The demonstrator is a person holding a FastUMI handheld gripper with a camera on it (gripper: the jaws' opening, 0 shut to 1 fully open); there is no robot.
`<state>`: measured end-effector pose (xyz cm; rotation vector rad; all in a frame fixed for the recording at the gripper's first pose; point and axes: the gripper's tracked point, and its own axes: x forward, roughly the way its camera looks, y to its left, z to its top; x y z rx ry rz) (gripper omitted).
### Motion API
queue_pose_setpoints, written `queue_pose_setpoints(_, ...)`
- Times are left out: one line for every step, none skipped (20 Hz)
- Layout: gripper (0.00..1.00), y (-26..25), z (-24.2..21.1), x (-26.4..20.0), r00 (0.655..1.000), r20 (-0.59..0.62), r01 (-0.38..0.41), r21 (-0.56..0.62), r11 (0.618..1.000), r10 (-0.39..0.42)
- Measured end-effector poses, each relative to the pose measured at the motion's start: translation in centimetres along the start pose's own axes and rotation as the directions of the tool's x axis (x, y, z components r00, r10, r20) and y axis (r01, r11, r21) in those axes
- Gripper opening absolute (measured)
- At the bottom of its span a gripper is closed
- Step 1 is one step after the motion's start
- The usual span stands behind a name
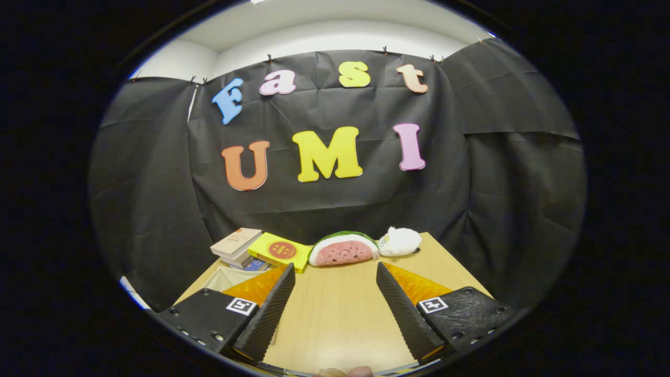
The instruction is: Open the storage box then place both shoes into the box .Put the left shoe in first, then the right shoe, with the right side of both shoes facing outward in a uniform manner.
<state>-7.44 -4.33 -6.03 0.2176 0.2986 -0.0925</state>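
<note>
1. My tongs (335, 293) gape wide, nothing between the fingers, bare wooden worktop (335, 324) under them
2. Beyond the fingers: watermelon-slice toy (343, 250), white plush (400, 241) touching it on the right
3. Yellow book (278, 252) and stacked books (236, 245) at left
4. Pale box corner (226, 277) behind left finger, can't tell if it's the storage box
5. Shoes: cannot tell where

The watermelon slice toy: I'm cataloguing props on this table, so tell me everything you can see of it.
The watermelon slice looks like a soft plush wedge: pink-red face with dark seed spots, a pale band and a green rind along its curved top. It lies flat edge down at the far side of the wooden table, beyond the open gripper, whose fingers hold nothing. A yellow book sits close at one end, a white plush toy at the other.
</note>
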Motion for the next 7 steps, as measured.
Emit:
queue_pose_setpoints(0.96, 0.03, 0.17, 0.05, 1.000, 0.003, -0.001, -0.004, 1.000, 0.001)
queue_pose_setpoints(0.96, 0.12, 0.28, 0.03, 1.000, 0.006, -0.003, -0.008, 1.000, 0.003)
queue_pose_setpoints(0.96, 0.17, 0.32, 0.05, 1.000, 0.008, -0.004, -0.013, 1.000, 0.004)
queue_pose_setpoints(0.96, 0.31, 0.28, 0.15, 1.000, 0.007, -0.007, -0.015, 1.000, 0.007)
queue_pose_setpoints(0.96, 0.47, 0.14, 0.12, 1.000, 0.005, -0.011, -0.017, 1.000, 0.011)
queue_pose_setpoints(0.96, 0.69, 0.04, 0.17, 1.000, 0.001, -0.015, -0.017, 1.000, 0.015)
queue_pose_setpoints(0.96, 0.88, -0.14, 0.18, 1.000, -0.003, -0.017, -0.014, 1.000, 0.017)
